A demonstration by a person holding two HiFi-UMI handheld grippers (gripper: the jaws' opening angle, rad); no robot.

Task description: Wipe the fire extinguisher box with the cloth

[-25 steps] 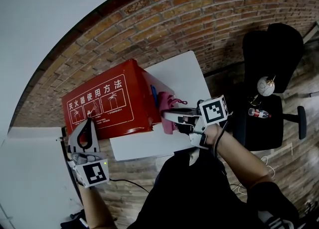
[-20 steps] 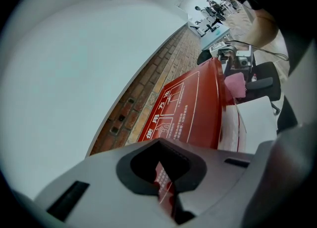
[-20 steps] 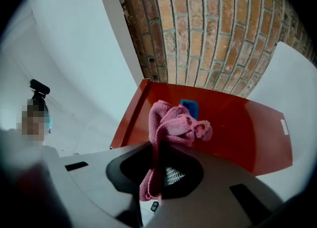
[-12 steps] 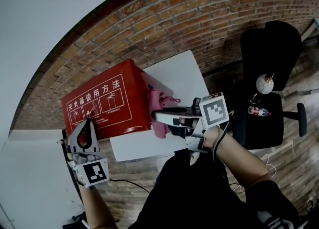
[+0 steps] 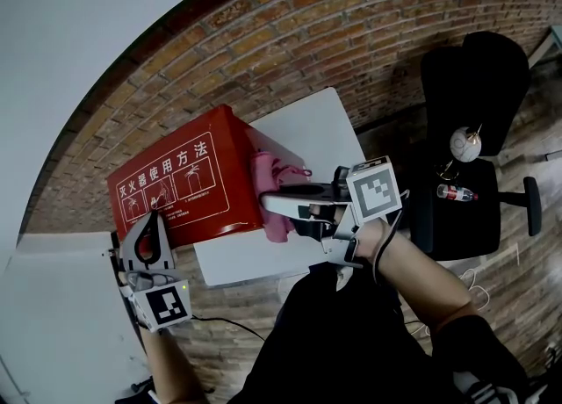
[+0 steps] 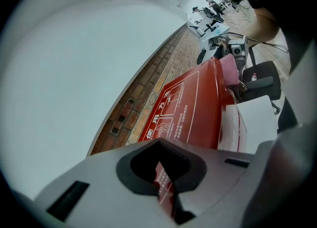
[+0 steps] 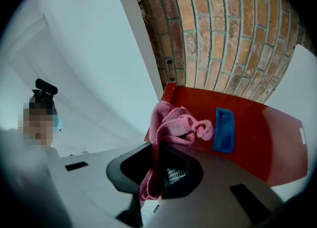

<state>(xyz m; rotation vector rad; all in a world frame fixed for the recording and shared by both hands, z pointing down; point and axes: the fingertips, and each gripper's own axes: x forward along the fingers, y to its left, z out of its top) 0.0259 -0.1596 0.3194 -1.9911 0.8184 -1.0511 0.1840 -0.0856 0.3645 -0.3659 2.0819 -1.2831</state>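
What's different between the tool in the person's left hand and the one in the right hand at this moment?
The right gripper has its fingers clamped on a pink cloth; the left gripper is shut on nothing. The right gripper is at the red fire extinguisher box's end with the blue handle; the left gripper sits beside its printed face. Both carry a marker cube.
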